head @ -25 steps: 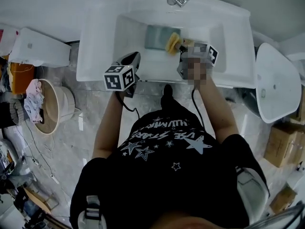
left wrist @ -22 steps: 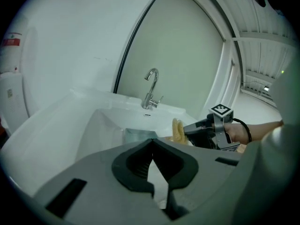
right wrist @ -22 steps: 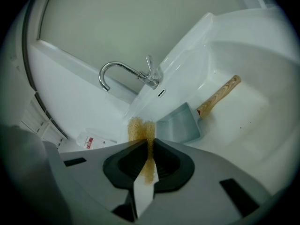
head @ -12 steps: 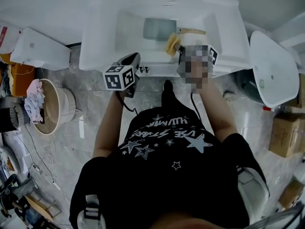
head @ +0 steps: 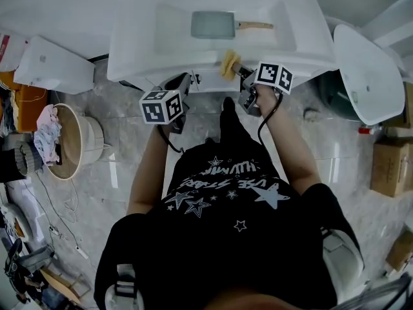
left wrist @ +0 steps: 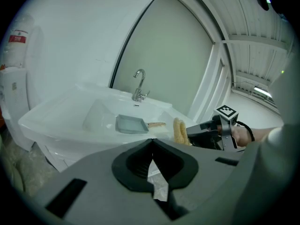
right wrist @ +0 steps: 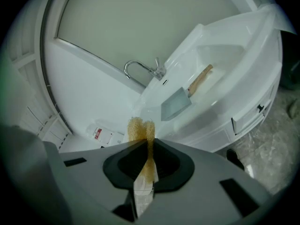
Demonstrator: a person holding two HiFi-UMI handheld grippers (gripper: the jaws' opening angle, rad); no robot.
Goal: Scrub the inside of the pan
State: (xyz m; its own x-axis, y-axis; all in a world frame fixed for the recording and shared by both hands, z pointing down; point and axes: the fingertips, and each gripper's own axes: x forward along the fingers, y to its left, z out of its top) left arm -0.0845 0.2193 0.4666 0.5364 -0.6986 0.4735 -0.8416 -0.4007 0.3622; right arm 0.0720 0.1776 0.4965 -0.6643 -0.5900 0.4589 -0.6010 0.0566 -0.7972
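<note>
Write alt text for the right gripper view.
The right hand-held gripper is shut on a yellow sponge, held short of a white sink. A grey rectangular pan with a wooden handle lies in the basin near the faucet.

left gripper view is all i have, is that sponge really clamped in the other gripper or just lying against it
Observer: Clamped. In the right gripper view the right gripper has its jaws shut on the sponge, which sticks out past the tips.
Operator: is it over the pan
Observer: No. In the head view the sponge is at the front rim of the sink; the pan lies farther back in the basin.
Operator: where's my left gripper then
Observer: The head view puts the left gripper in front of the sink, over the floor.
</note>
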